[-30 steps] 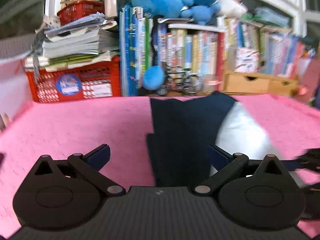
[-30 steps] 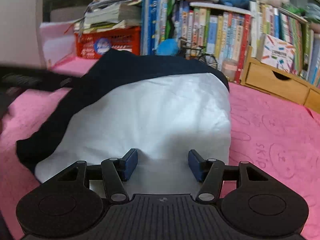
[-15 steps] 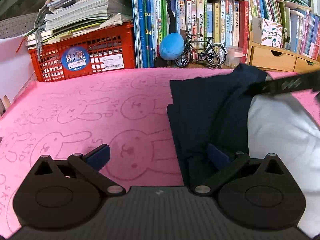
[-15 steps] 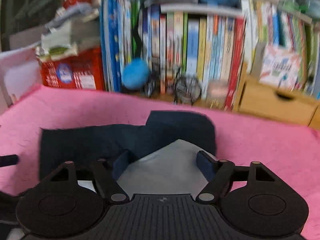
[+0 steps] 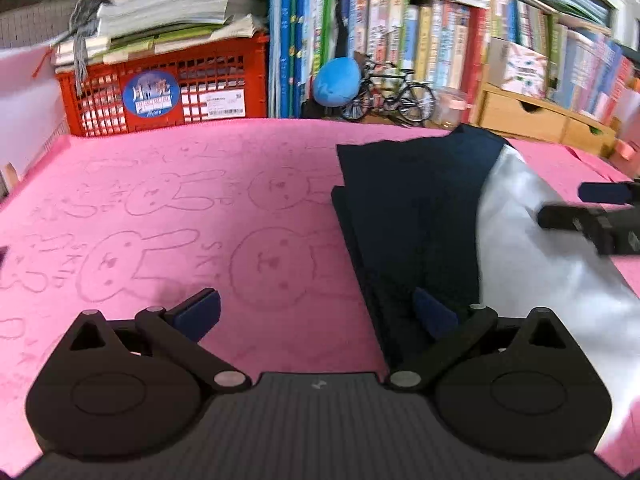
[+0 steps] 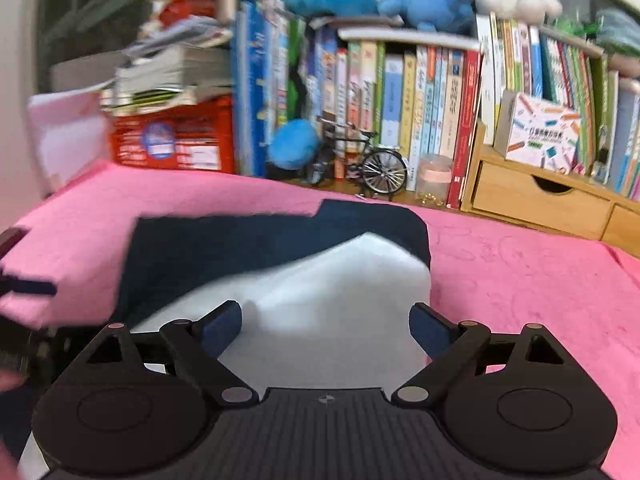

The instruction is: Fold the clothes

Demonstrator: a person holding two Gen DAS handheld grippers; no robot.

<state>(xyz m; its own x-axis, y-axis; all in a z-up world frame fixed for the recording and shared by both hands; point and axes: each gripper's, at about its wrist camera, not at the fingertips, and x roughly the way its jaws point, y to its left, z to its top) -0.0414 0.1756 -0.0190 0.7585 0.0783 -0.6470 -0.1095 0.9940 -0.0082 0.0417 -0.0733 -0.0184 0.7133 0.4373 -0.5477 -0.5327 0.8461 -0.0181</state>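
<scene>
- Pink bunny-print counter (image 5: 160,216) fills the left wrist view: the left tool (image 5: 316,312), fingers spread and holding nothing, straddles the left edge of the navy-and-white garment (image 5: 420,216), likely for a side fold; bare counter lies leftward.
- Right wrist view: the right tool (image 6: 324,326), also spread and unloaded, hovers above the garment's white panel (image 6: 340,292); open pink beyond its right edge, bookshelf (image 6: 420,92) behind.

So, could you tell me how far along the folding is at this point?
Partly done: the navy and white garment lies on the pink blanket with navy layers already stacked along one side. Nothing is in hand; the left gripper and right gripper are both open. The white section looks unfolded, so further folds probably remain.
</scene>
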